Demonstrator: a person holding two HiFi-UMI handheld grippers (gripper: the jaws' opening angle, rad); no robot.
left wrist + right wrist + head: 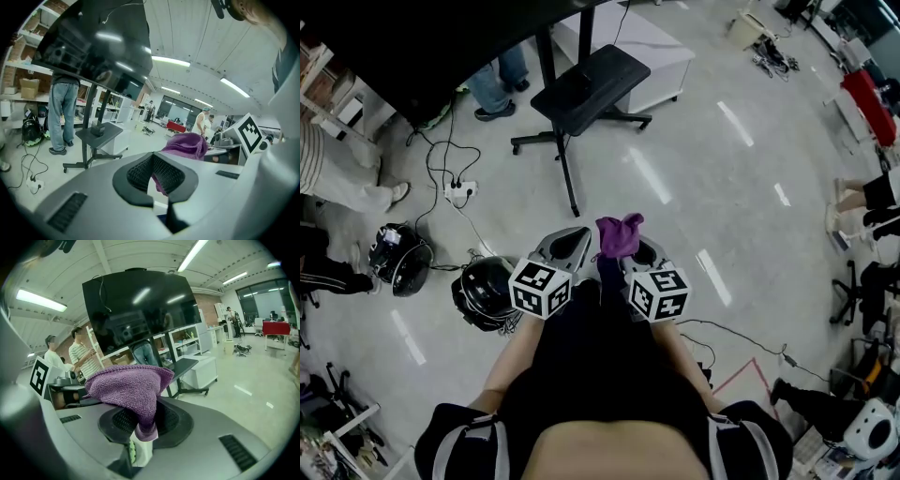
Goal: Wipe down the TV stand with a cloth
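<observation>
While the person holds both grippers side by side in the air, well short of the stand (591, 82), the left gripper (572, 242) has its jaws a narrow way apart and grips nothing. A sliver of purple shows through that gap; it probably belongs to the cloth (619, 234) beyond and is not something touching these pads. Just to the right, the right gripper (642, 251) has its jaws pinched on the cloth, a purple knit rag. One lower corner is nipped between the pads and the rest bunches up above them. The cloth touches nothing on the stand.

The floor (722, 187) is glossy grey with streaks of reflected light. Left of the stand lie a power strip (459, 190) with trailing cables and, nearer the grippers, two black helmets (398, 258). A person in jeans (497, 84) stands at the stand's left, below the dark TV (412, 47). The stand is a black shelf on a pole with a wheeled base. A white cabinet (647, 56) sits just behind it. Far to its right is a red object (867, 94) that is too small to identify.
</observation>
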